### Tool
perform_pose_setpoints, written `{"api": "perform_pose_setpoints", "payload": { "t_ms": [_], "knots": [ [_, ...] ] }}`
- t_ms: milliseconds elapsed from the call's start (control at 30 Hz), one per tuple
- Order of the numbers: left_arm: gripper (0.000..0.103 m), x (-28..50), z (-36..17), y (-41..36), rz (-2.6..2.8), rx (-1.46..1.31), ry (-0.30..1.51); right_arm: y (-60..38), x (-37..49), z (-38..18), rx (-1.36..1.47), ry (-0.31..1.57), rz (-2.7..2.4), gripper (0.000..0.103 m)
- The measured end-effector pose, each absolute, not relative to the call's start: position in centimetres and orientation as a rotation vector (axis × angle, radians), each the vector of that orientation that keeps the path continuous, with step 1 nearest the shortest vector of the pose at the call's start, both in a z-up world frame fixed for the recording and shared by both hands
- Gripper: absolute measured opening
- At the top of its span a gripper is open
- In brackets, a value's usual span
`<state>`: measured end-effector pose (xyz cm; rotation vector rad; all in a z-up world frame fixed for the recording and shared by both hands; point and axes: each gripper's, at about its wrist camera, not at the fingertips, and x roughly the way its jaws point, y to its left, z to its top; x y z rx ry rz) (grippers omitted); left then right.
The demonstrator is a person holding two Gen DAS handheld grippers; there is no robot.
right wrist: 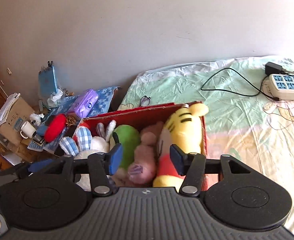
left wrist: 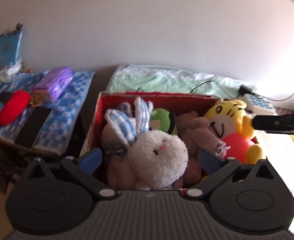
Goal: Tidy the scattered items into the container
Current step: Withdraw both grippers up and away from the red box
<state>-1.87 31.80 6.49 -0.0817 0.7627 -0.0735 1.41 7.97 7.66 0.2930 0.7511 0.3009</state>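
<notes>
Now, left to right: your left gripper (left wrist: 150,160) gapes wide and empty over the rabbit (left wrist: 159,158), your right gripper (right wrist: 145,158) stands half open, empty, above the tiger (right wrist: 182,132), all toys in the red box (left wrist: 159,97); next, seek strays.

A bed (right wrist: 237,120) covered in a crumpled pale-green sheet is carrying a red cardboard box (right wrist: 147,114) near its left edge. A white power strip (right wrist: 287,88) is lying toward the far right corner, with a black adapter (right wrist: 273,68) plugged in at its far end and a black cable (right wrist: 227,84) looping across the sheet. A pair of glasses (right wrist: 145,100) is resting just behind the box.
</notes>
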Motion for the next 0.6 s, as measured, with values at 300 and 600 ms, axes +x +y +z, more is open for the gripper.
{"api": "perform_pose_setpoints", "payload": {
  "t_ms": [300, 600],
  "knots": [
    [0.102, -2.1, 7.6, 27.7, 0.153, -0.068, 0.874, 5.8, -0.6, 7.7, 0.236, 0.785, 0.286, 0.076],
    [0.102, -3.4, 7.6, 25.9, 0.323, -0.039, 0.965, 5.5, -2.4, 7.8, 0.186, 0.798, 0.304, 0.091]
  ]
}}
